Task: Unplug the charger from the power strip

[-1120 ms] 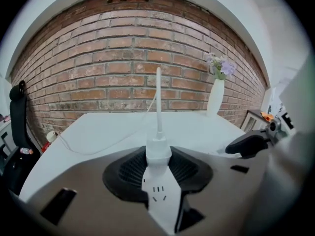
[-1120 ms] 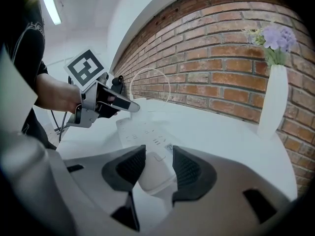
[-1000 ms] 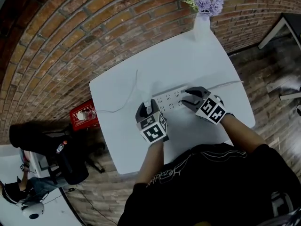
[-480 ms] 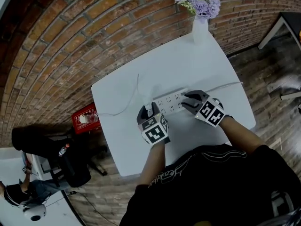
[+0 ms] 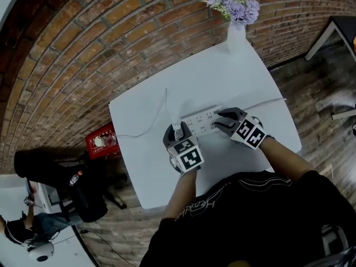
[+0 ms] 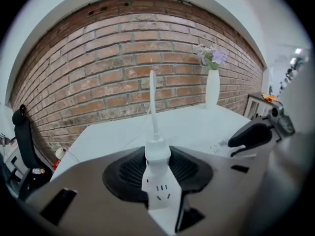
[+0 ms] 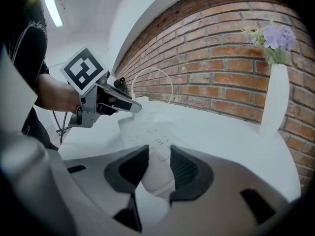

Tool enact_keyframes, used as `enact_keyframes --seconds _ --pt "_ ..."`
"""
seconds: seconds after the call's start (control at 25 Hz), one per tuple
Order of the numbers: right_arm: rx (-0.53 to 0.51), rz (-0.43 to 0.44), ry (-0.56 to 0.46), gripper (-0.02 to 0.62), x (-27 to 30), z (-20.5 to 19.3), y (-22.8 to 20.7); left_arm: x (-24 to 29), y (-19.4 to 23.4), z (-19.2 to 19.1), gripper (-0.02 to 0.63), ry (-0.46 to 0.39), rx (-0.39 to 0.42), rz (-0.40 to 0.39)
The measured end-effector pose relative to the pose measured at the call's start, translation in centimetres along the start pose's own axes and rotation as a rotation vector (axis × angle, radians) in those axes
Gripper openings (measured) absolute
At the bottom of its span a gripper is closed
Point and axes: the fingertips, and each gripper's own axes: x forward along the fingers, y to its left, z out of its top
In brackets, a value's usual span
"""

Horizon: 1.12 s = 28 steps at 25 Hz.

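On the white table (image 5: 233, 77) lies a white power strip (image 5: 201, 119). A white charger (image 6: 157, 154) stands on the strip's left end (image 6: 160, 193), and its thin cable (image 6: 153, 100) rises toward the wall. My left gripper (image 6: 157, 157) is shut on the charger, seen from above at the left gripper (image 5: 177, 128). My right gripper (image 5: 220, 118) has just been closing, and its pads press on the strip's right end (image 7: 156, 173). From the right gripper (image 7: 156, 167) view, the left gripper (image 7: 114, 103) is at the strip's far end.
A white vase of purple flowers (image 5: 237, 29) stands at the table's far edge. The strip's cord (image 5: 267, 101) runs off to the right. A red crate (image 5: 100, 139) sits on the floor at the left, under the brick wall (image 5: 111, 32).
The right gripper's jaws have narrowed onto the strip's end. The left gripper has rolled a little about its own axis. Neither hand has shifted place.
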Motion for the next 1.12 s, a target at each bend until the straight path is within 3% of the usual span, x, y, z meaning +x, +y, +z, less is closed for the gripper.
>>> enact_keyframes --seconds 0.12,0.36,0.44,0.64,0.72,0.92,1.12 --pt "0.008 0.005 0.014 0.112 0.0 0.0 0.0 -0.2 0.0 0.2 0.14 0.001 -0.032 -0.023" --pt "0.004 0.0 0.021 0.115 0.3 0.0 0.3 0.2 0.7 -0.6 0.138 0.055 -0.202 -0.106" --pt "0.003 -0.001 0.022 0.115 0.3 0.0 0.4 0.2 0.8 -0.7 0.137 0.057 -0.195 -0.097" --pt "0.005 -0.006 0.032 0.114 0.3 -0.1 0.4 -0.3 0.3 -0.4 0.138 0.028 -0.045 -0.023" --pt "0.004 -0.005 0.036 0.11 0.3 -0.1 0.4 -0.4 0.2 -0.5 0.14 0.029 -0.052 -0.028" --pt "0.01 0.0 0.037 0.114 0.2 -0.1 0.6 -0.3 0.7 -0.7 0.138 0.049 -0.181 -0.095" --pt "0.012 0.004 0.031 0.115 0.3 -0.1 0.8 -0.5 0.8 -0.8 0.138 0.041 -0.125 -0.077"
